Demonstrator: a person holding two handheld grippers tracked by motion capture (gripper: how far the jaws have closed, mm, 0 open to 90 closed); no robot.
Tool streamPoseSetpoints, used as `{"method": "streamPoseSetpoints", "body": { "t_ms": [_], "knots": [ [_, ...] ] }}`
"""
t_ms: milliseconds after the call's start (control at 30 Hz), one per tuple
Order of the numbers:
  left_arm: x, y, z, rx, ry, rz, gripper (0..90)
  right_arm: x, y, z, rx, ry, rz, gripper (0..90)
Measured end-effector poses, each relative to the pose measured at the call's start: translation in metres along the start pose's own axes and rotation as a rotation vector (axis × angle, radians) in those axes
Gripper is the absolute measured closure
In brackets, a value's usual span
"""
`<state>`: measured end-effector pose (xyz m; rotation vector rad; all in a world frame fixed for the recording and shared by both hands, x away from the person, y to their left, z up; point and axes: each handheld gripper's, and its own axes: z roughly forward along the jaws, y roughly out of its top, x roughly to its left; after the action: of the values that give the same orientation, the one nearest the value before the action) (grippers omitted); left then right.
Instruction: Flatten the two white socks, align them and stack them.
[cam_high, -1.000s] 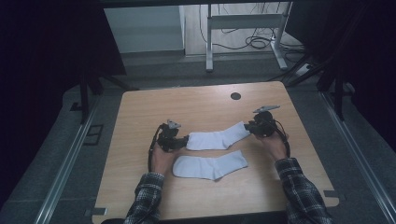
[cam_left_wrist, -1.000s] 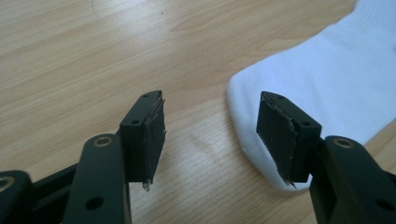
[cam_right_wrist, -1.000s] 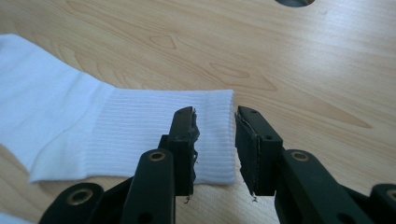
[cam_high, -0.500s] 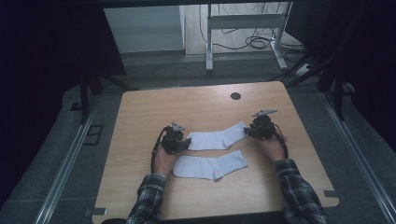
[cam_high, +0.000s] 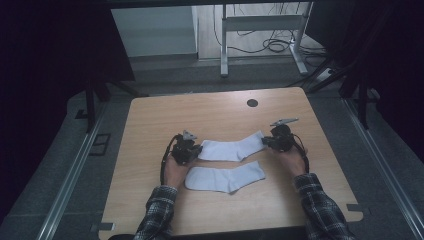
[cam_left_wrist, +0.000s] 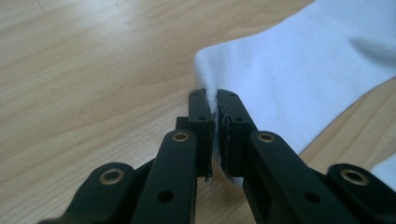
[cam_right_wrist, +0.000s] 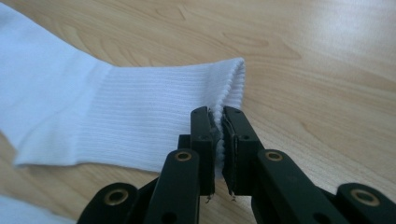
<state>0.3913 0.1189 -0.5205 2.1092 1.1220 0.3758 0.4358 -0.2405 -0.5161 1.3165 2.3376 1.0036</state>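
Note:
Two white socks lie flat on the wooden table (cam_high: 165, 115). The far sock (cam_high: 230, 149) stretches between my grippers, and the near sock (cam_high: 225, 177) lies loose just in front of it. My left gripper (cam_high: 194, 150) has just been closing and is shut on the far sock's toe end (cam_left_wrist: 303, 70), with fabric pinched between its jaws (cam_left_wrist: 215, 100). At the ribbed cuff (cam_right_wrist: 140, 112) my right gripper (cam_high: 266, 142) has likewise just been closing, and it is shut on the cuff's edge (cam_right_wrist: 217, 119). Both ends rest on the table.
A dark round hole (cam_high: 252, 103) sits near the table's far edge. A strip of the near sock (cam_left_wrist: 387, 170) lies close beside the left jaws. Beyond the table stand a metal desk frame (cam_high: 260, 22) and loose cables on the floor.
Both grippers have edged inward onto the ends of the far sock, the right one also coming slightly nearer. The socks lie where they were.

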Motion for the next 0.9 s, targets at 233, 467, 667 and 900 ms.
{"method": "streamPoseSetpoints", "body": {
  "t_ms": [233,467,667,900],
  "knots": [
    [-0.003,0.006,-0.028,-0.038,-0.003,0.024,84.1,0.013,0.008,-0.023,-0.038,0.018,-0.048,83.1],
    [-0.007,0.001,-0.050,-0.052,-0.010,0.041,83.6,0.027,0.011,-0.045,-0.060,0.050,-0.075,83.1],
    [-0.012,-0.010,-0.067,-0.062,-0.022,0.051,83.6,0.037,0.005,-0.059,-0.062,0.076,-0.095,83.1],
    [-0.018,-0.025,-0.084,-0.058,-0.041,0.059,83.5,0.050,-0.007,-0.070,-0.051,0.121,-0.111,83.0]
  ]
}}
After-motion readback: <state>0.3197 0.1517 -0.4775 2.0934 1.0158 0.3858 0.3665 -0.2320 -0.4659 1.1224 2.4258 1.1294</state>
